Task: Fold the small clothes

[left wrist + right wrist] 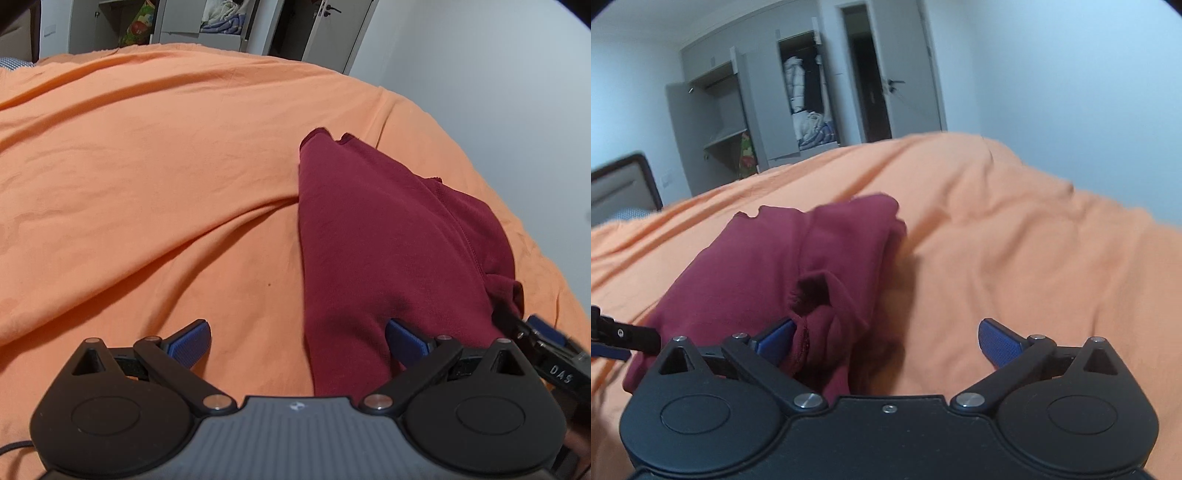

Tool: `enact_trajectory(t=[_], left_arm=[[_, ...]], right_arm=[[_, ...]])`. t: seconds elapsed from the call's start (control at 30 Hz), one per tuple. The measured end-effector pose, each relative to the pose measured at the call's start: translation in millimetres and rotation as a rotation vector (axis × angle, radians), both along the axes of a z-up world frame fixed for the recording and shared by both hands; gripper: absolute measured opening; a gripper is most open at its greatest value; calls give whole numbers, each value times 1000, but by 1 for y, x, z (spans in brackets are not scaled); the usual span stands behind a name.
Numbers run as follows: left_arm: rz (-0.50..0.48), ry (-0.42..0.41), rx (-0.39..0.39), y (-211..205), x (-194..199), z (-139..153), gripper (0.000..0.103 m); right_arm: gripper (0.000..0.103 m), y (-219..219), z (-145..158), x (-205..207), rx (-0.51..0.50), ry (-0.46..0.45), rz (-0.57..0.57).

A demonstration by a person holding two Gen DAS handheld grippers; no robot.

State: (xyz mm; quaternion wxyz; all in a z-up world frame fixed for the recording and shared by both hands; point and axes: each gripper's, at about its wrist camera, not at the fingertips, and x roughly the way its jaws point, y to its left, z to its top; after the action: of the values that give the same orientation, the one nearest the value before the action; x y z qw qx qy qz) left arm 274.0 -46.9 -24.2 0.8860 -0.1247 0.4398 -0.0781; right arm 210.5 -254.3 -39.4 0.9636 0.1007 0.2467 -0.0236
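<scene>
A dark red garment [373, 236] lies folded into a long strip on the orange bedsheet [147, 166]. In the left wrist view its near end reaches between the fingers of my left gripper [299, 343], which is open, and the cloth touches the right blue pad [404, 341]. In the right wrist view the same garment [768, 266] is bunched at the left, with a hem fold resting against the left pad [775, 339] of my open right gripper [886, 341]. Each gripper shows at the edge of the other's view: right gripper [546, 339], left gripper [613, 336].
The bed's edge curves away on the right, against a white wall [498, 74]. Beyond the bed stand an open grey wardrobe [798, 99] holding clothes and a door [908, 74]. A dark headboard [624, 184] is at the left.
</scene>
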Motion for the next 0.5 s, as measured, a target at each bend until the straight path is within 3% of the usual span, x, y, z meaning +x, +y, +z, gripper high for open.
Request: enact_trajectory(t=[0.27,0.5], left_arm=[[-2,-3,19,-1,0,2,102],[11,-53,-24,-2,7,9,102]], right_arm=[[102,0,4,-2,49,-32,1],[102,-5,17,13,105,-59,-3]])
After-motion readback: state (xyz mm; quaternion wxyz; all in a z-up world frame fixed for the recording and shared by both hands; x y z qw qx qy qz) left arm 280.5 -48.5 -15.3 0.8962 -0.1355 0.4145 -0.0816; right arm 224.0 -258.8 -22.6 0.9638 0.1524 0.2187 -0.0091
